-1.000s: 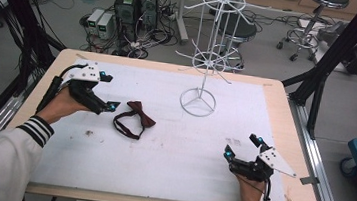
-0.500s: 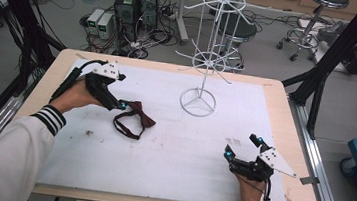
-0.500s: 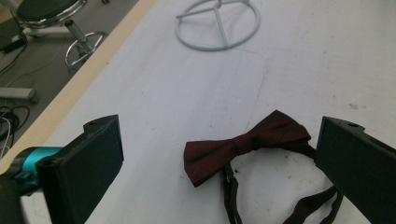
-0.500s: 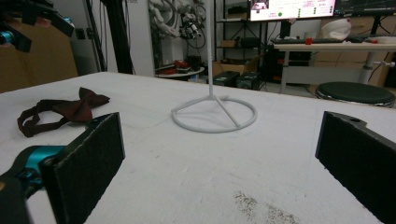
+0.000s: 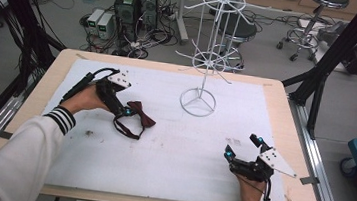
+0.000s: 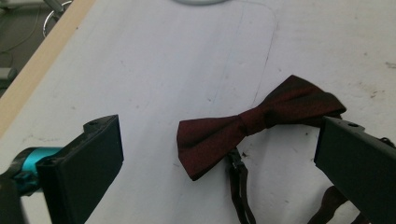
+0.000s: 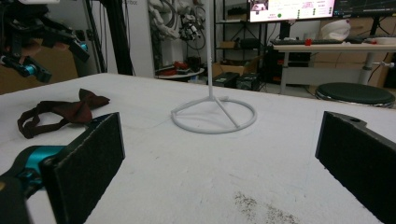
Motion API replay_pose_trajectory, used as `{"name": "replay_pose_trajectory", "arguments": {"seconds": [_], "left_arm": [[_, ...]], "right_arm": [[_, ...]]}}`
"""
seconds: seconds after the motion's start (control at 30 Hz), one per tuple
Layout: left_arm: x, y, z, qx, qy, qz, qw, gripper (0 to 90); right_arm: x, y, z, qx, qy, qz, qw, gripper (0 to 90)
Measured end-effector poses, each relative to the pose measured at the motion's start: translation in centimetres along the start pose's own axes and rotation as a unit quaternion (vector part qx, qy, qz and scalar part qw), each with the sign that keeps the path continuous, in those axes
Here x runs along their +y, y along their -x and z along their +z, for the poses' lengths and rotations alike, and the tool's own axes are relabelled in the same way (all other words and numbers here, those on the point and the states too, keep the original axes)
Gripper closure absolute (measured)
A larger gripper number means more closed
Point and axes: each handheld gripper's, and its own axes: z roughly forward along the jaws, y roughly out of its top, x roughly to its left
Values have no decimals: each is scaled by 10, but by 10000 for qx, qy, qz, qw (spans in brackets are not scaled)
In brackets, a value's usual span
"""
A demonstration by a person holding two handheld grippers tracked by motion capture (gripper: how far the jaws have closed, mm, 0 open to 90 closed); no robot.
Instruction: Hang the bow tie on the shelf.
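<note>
On the white foam-covered desk [image 5: 171, 150] with its pale wooden rim, a dark maroon fabric bow tie [image 5: 141, 114] lies flat left of centre, its satin-like wings pinched at a narrow knot and its thin dark strap [image 5: 124, 128] curling in a loop toward the near edge. Seen from the left gripper view, the bow tie [image 6: 254, 122] shows a fine woven sheen, one wing spread broad, the other partly behind a jaw, with the strap's buckle [image 6: 235, 161] just under the knot. The left black tongs [image 5: 124, 110], held by a hand in a striped cuff, sit right at the bow tie's left wing with jaws spread wide on either side of it, gripping nothing. The right black tongs [image 5: 243, 146], topped by a grey three-cornered plate, rest near the desk's right front corner, well apart from the tie, jaws likewise wide and empty. Behind, a white wire display stand [image 5: 198, 101] rises from a round ring base, thin spokes radiating from its pole.
</note>
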Motion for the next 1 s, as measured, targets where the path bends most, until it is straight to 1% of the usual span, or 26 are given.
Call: {"name": "replay_pose_trajectory", "arguments": {"seconds": [0.03, 0.1, 0.17, 0.2, 0.27, 0.3, 0.37, 0.43, 0.47, 0.5, 0.53, 0.63, 0.67, 0.73, 0.77, 0.87, 0.93, 1.0], "left_arm": [[-1, 0, 3, -19, -55, 12, 10000, 18], [-1, -1, 5, -22, -80, 26, 10000, 18], [-3, -1, 12, -43, -203, 83, 9997, 18], [-3, -1, 12, -43, -203, 83, 9997, 18], [-6, 0, 20, -78, -359, 96, 9993, 18], [-6, 0, 20, -78, -359, 96, 9993, 18], [-6, 0, 27, -119, -422, 146, 9989, 22], [-7, 0, 28, -152, -435, 178, 9988, 82], [-7, 0, 29, -175, -436, 192, 9987, 82], [-8, 0, 30, -185, -453, 211, 9986, 101], [-8, -1, 31, -167, -506, 193, 9984, 102], [-9, -2, 32, -160, -536, 215, 9982, 124], [-10, -3, 32, -135, -548, 190, 9982, 151], [-11, -3, 32, -129, -545, 170, 9983, 175], [-10, -3, 32, -123, -579, 229, 9980, 198], [-10, -2, 33, -128, -577, 240, 9980, 260], [-10, -1, 34, -151, -672, 309, 9971, 296], [-10, 0, 35, -119, -730, 323, 9967, 297]], "right_arm": [[0, 0, 0, 2, 3, 5, 10000, 6], [0, 0, 0, 4, -2, 15, 10000, 6], [0, 0, 0, 0, -1, 14, 10000, 6], [0, 0, 0, 7, -2, 17, 10000, 6], [0, -1, 0, -11, 23, -10, 10000, 6], [0, -1, 0, -11, 23, -10, 10000, 6], [0, 0, 0, 0, 26, -2, 10000, 6], [0, 0, -1, 4, 22, 0, 10000, 6], [0, 0, -1, 5, 24, 8, 10000, 6], [0, 0, -1, 8, 28, 6, 10000, 6], [0, 0, 0, 15, 30, 11, 10000, 6], [0, 0, 0, 20, 30, 11, 10000, 6], [0, 0, 0, 19, 35, 12, 10000, 6], [0, 0, 0, 21, 35, 13, 10000, 6], [0, 0, 0, 26, 32, 14, 10000, 6], [0, 0, -1, 23, 31, 21, 10000, 6], [0, 0, 0, 21, 31, 12, 10000, 6], [0, 0, 0, 20, 30, 12, 10000, 6]]}}
